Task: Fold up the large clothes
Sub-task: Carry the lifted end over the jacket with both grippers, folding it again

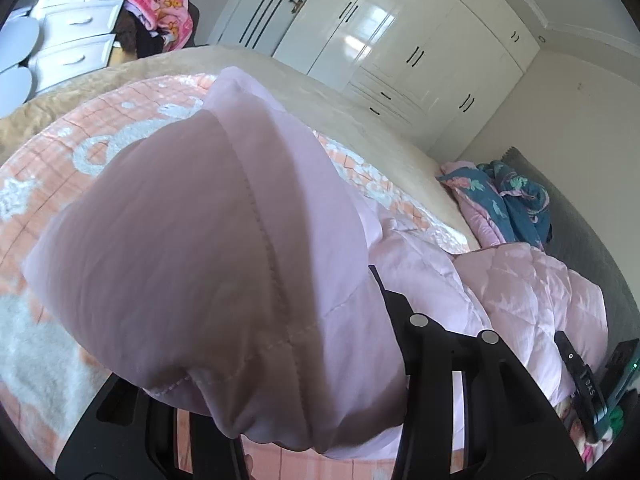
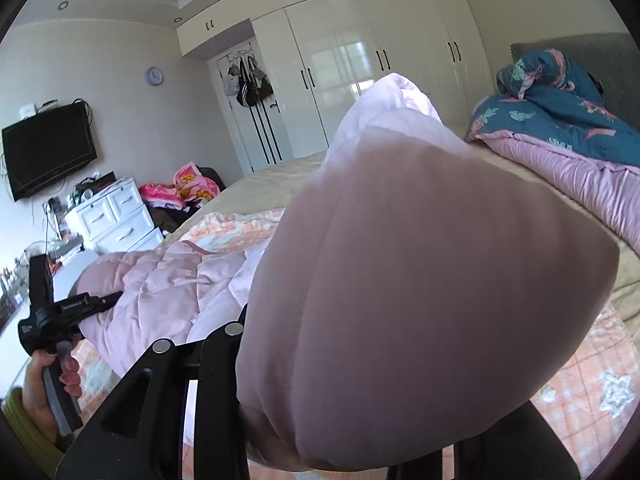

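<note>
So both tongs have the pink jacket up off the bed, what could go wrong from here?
1. The padded pink jacket bulges thickly over both tongs, so a corner could slip out.
2. Its lower part lies on the bed; lifting may drag the peach blanket.
3. Fabric fills both views, hiding alignment.

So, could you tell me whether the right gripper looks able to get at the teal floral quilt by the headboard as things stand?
Probably not yet: the right gripper is shut on the pink padded jacket, whose bulk fills the way toward the teal floral quilt. It would need to let go first.
</note>
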Motion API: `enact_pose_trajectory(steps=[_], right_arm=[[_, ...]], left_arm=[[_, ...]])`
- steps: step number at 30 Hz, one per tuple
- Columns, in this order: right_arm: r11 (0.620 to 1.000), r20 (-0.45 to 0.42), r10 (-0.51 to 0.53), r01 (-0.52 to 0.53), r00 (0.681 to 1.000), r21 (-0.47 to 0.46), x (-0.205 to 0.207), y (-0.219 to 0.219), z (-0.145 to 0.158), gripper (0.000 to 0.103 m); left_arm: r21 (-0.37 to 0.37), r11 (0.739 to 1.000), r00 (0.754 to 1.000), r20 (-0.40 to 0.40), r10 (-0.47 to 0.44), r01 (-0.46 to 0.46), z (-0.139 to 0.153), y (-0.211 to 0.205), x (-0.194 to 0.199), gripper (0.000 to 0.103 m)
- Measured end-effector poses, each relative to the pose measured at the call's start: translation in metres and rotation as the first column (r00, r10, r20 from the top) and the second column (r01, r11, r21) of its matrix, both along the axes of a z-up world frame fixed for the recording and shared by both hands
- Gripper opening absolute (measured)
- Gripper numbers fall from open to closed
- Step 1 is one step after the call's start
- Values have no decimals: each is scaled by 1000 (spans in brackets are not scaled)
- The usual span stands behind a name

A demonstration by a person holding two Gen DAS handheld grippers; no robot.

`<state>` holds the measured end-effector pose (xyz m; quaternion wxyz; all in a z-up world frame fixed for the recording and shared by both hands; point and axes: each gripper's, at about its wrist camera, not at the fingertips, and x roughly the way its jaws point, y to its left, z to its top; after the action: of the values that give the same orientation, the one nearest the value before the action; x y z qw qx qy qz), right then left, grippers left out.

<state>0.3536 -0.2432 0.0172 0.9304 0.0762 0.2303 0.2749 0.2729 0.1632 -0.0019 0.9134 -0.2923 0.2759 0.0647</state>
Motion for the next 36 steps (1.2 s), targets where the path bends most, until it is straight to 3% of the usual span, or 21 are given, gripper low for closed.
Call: enact_pose_trajectory(steps=[5, 14, 23, 29, 36], right_arm=[[1000, 20, 3, -3, 1000, -13, -22, -4, 1, 32], [1000, -28, 12, -12, 1000, -5, -59, -15, -20, 32], [999, -130, -12, 19, 991, 51, -87, -32, -41, 32], [989, -241, -47, 79, 969, 124, -99, -47, -60, 33], [980, -345, -117, 165, 931, 113, -103, -56, -82, 38]], left_arm=[[19, 1000, 1000, -3, -4, 4, 1, -10, -23, 34], [67, 998, 1000, -26, 8, -6, -8, -16, -73, 35], [106, 994, 997, -81, 13, -5, -24, -19, -101, 35], [122, 992, 994, -106, 15, -2, -30, -18, -108, 36], [134, 991, 991, -135, 24, -6, -37, -21, -109, 39]])
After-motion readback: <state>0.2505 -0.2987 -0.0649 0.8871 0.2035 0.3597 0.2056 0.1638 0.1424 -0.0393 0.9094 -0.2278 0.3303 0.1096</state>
